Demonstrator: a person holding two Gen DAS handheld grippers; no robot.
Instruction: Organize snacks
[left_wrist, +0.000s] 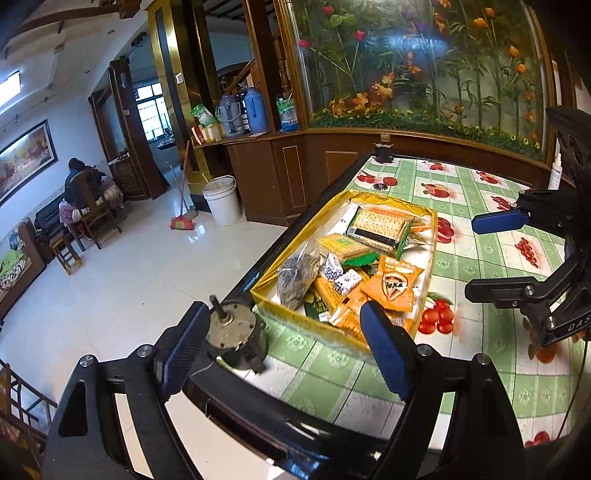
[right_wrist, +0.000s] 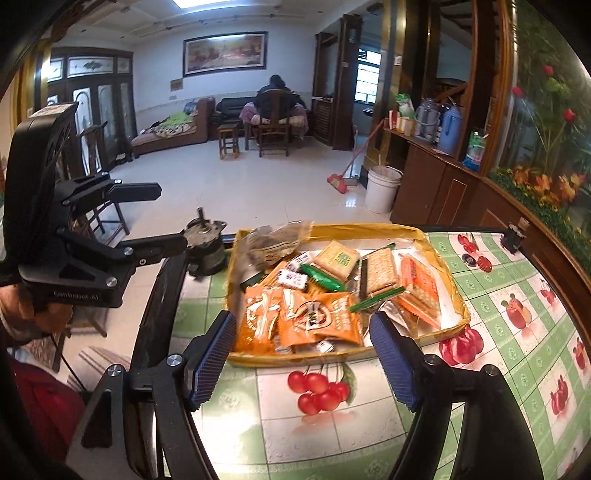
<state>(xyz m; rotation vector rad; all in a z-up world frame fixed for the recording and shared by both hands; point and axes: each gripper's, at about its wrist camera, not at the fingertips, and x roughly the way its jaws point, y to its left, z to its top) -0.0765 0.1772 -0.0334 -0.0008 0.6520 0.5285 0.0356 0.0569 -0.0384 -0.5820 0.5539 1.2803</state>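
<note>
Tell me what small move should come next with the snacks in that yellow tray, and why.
Probably bring the right claw forward and down onto the orange packet at the near edge of the yellow tray. Both claws are open and empty, the left claw hangs over the table's corner by a metal motor, and the snacks lie jumbled, so that near top packet looks easiest.

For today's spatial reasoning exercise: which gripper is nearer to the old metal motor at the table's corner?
Left. The left gripper has one finger right beside the metal motor, jaws open and empty. The right gripper hovers open at the yellow snack box, farther along the table.
</note>
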